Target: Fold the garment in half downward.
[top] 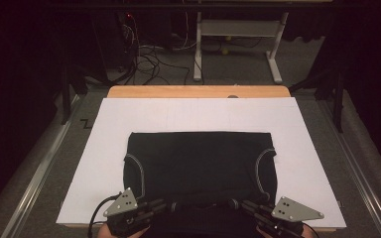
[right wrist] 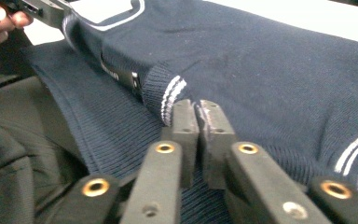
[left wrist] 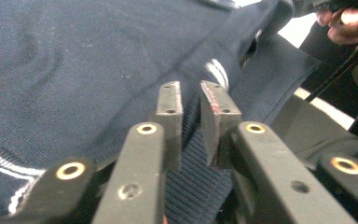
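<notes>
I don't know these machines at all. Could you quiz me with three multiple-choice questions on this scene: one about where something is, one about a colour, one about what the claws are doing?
1. Where does the navy garment lie?
A. on the white sheet
B. on the floor
C. hanging from a rail

2. What colour are the garment's trim stripes?
A. red
B. white
C. yellow

3. What is the right gripper doing?
A. standing wide open above the table
B. holding a cup
C. pinching the garment's near ribbed edge

Answers:
1 A, the high view shows it spread flat there.
2 B, the stripes read white beside the jaws.
3 C, its jaws are closed on knit fabric; the left gripper grips likewise.
</notes>
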`<action>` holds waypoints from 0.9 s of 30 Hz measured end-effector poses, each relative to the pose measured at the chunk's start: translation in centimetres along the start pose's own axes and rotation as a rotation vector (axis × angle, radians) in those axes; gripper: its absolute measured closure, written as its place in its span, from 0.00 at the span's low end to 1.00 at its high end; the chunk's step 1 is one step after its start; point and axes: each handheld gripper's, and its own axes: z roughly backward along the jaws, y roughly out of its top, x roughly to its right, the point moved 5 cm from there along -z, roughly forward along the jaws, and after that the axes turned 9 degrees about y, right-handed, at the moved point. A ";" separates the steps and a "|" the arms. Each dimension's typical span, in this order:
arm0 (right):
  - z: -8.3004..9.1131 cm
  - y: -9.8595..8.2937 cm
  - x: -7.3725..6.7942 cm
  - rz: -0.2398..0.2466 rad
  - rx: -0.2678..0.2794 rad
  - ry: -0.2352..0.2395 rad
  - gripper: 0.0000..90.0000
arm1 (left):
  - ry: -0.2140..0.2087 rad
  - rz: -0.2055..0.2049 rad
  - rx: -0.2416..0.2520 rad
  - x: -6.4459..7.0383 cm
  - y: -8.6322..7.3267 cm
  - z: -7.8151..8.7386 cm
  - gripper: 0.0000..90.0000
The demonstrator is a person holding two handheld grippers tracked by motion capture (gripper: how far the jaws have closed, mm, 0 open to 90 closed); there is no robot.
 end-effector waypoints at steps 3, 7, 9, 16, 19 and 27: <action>0.3 0.0 0.0 -0.008 0.018 -0.004 0.90 | 0.011 -0.002 0.019 -0.1 0.1 0.3 0.77; 0.3 -0.2 0.5 -0.024 0.022 -0.025 0.85 | 0.025 0.014 0.016 -0.6 0.0 0.1 0.70; 0.2 -0.3 0.9 -0.036 0.022 -0.041 0.81 | 0.041 0.023 0.017 -1.0 -0.1 0.0 0.67; 0.0 -1.1 2.5 -0.081 0.011 -0.102 0.65 | 0.118 0.051 0.005 -3.5 -0.7 -0.6 0.53; -0.1 -1.5 3.1 -0.090 0.013 -0.143 0.53 | 0.143 0.067 -0.012 -4.7 -0.9 -0.8 0.46; 0.2 -2.0 5.0 -0.134 0.044 -0.224 0.32 | 0.195 0.087 0.004 -6.6 -0.8 -0.3 0.38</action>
